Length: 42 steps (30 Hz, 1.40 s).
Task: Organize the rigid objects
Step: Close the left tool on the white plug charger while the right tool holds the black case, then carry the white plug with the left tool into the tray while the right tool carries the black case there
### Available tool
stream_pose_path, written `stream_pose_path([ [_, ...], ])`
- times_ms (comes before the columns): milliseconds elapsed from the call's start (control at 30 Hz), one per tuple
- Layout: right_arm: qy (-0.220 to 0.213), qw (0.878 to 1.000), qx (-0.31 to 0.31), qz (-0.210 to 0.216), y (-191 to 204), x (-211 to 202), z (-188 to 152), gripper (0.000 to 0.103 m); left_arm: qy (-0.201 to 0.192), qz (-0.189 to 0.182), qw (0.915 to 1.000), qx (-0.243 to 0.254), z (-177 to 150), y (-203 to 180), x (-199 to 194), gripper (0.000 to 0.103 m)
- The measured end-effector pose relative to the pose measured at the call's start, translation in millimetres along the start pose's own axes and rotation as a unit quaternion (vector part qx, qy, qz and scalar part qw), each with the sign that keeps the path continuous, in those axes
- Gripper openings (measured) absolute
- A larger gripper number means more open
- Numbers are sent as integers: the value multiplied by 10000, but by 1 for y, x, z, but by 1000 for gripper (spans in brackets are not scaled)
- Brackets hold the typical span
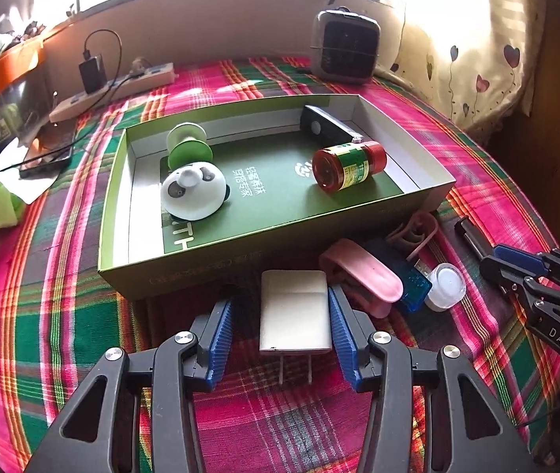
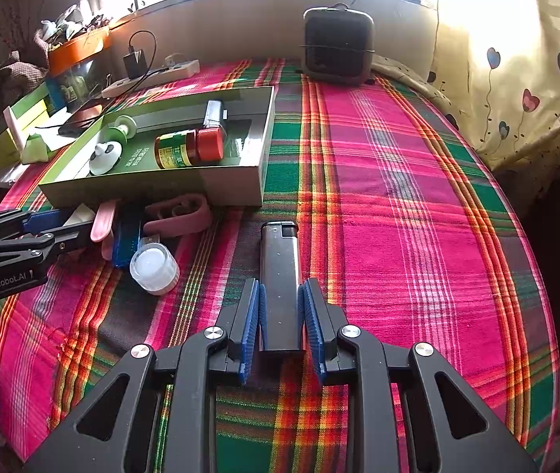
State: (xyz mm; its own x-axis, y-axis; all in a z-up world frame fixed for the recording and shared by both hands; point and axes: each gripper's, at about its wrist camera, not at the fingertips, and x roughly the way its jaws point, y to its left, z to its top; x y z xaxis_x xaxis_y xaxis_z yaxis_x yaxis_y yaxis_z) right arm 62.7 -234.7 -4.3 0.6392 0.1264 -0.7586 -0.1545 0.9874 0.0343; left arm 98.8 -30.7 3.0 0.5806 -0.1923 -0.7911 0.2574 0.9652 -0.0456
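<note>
Left gripper (image 1: 280, 315): I am holding its jaws apart around the white plug adapter (image 1: 294, 313). The right pad is just beside the adapter's edge; a small gap shows on the left side, so I am not clamping it.
White plug adapter: lying flat on the plaid cloth (image 1: 63, 307) between my left fingers, prongs pointing back toward the camera.
Right gripper (image 2: 280, 315): I am keeping it nearly closed around the silver lighter (image 2: 279, 272); whether the pads are actually pressing it I cannot tell.
Silver lighter: lying on the cloth between my right fingers, its black cap end pointing ahead of the claw.
Green box (image 1: 185, 272): sitting just ahead of the left claw, open-topped.
Inside the box: a panda-faced white piece (image 1: 193, 191), a green spool (image 1: 189, 146), a red-capped jar (image 1: 349, 165) on its side, a black remote-like bar (image 1: 325, 124).
Loose pile: pink clip (image 1: 363, 276), blue USB stick (image 1: 414, 291), white cap (image 1: 445, 287), lying ahead and right of the left claw, left of the right claw.
</note>
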Motion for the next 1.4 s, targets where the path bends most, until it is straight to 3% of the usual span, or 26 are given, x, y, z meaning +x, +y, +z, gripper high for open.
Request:
stream_pose_path([
  [100,-2,10000,5,8,0,0,0,24,-43,39,10000,-22,-1,-1,0,44],
  [233,-4,10000,13,17,0,0,0,24,-63,106,9999,-116,-2,3,-2,32],
  [1067,-19,9999,83,106,-2,-1,1,24,-87,-2,9993,-353,-7,7,-7,32],
  [1400,-167,9994,109,286,-2,-10,1,24,-285,-57,9989,-370,-5,5,-24,32],
])
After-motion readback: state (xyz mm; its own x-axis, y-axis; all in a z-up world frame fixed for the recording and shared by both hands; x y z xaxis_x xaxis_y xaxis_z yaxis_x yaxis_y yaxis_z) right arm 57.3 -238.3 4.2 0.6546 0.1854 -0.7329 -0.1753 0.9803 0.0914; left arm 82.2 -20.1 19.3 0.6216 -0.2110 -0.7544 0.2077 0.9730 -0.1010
